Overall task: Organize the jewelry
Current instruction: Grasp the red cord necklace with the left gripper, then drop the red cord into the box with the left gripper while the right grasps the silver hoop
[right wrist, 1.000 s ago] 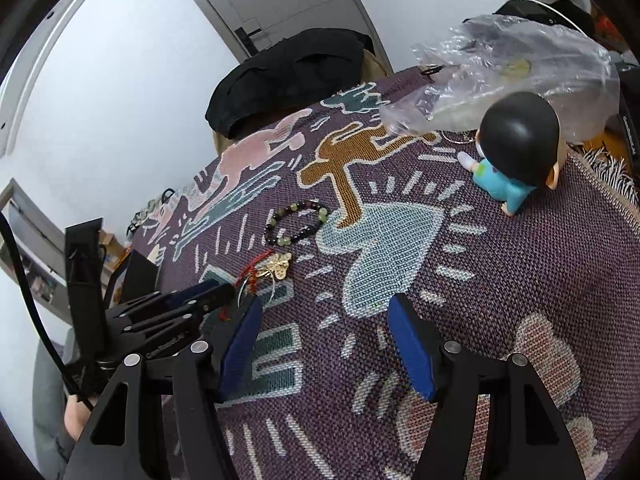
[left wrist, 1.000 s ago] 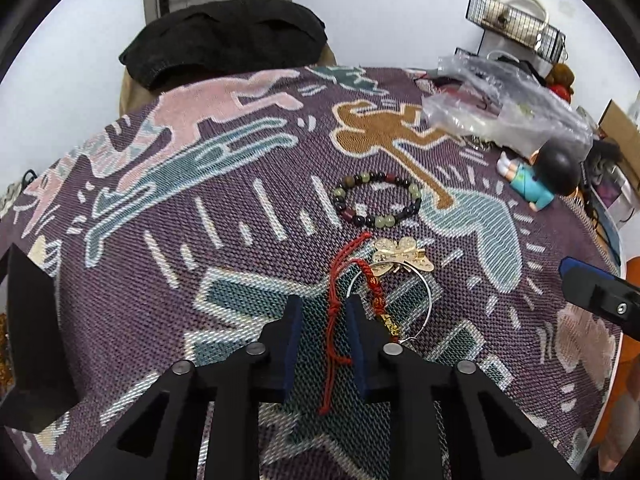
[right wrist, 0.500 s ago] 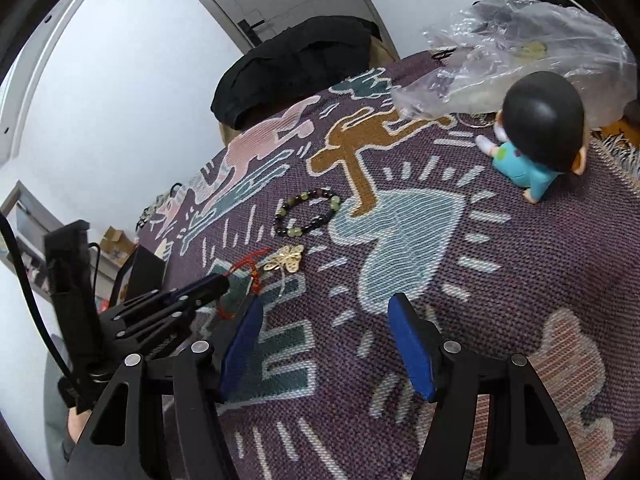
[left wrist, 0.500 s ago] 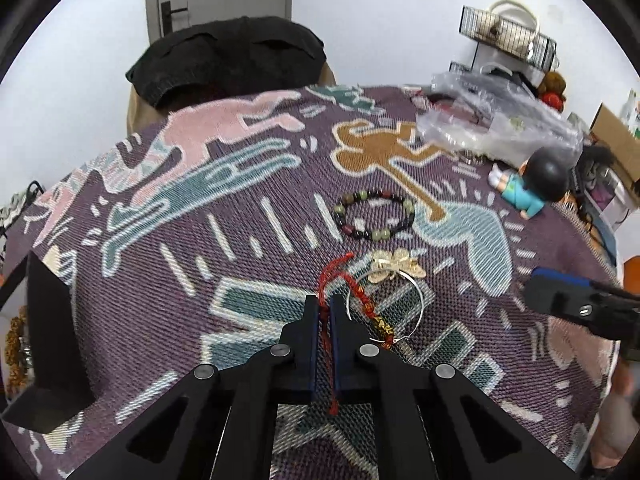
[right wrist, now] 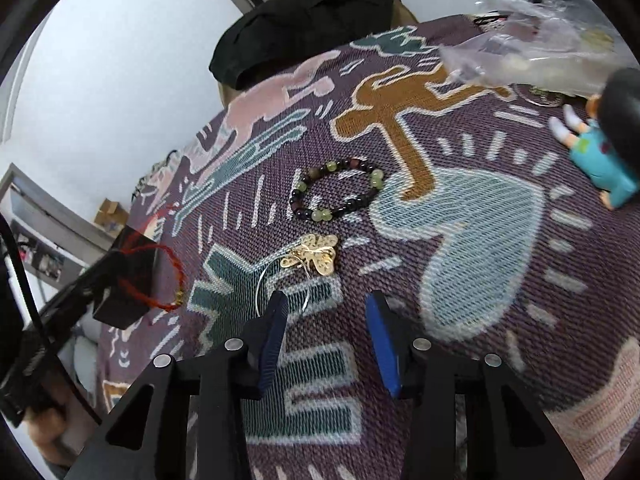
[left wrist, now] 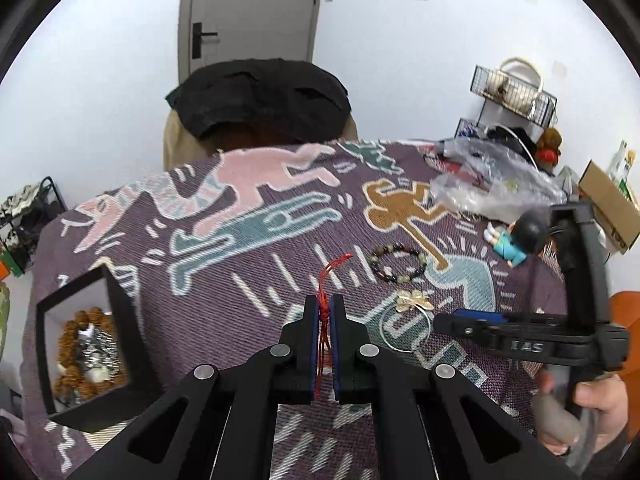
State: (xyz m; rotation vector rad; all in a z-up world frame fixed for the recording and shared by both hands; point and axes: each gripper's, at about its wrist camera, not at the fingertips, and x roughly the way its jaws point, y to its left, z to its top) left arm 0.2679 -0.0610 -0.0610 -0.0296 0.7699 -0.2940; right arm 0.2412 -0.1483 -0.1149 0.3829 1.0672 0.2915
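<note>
My left gripper (left wrist: pixel 324 305) is shut on a red cord bracelet (left wrist: pixel 325 312) and holds it above the patterned cloth; the bracelet also hangs from it in the right wrist view (right wrist: pixel 166 276). A dark and green bead bracelet (left wrist: pixel 397 268) lies on the cloth, also in the right wrist view (right wrist: pixel 337 194). A thin silver hoop with a gold butterfly charm (left wrist: pixel 414 301) lies near it, just ahead of my open, empty right gripper (right wrist: pixel 325 304); the charm shows there too (right wrist: pixel 314 257). A black open jewelry box (left wrist: pixel 86 346) at the left holds a brown bead bracelet.
A doll with a black head and teal clothes (right wrist: pixel 604 144) stands at the right. A clear plastic bag (left wrist: pixel 492 184) lies behind it. A black garment (left wrist: pixel 260 96) drapes a chair beyond the table. A wire rack (left wrist: pixel 512 92) stands at the back right.
My left gripper has lifted the red cord bracelet off the cloth and risen, bringing the jewelry box into view. My right gripper has moved closer to the butterfly hoop.
</note>
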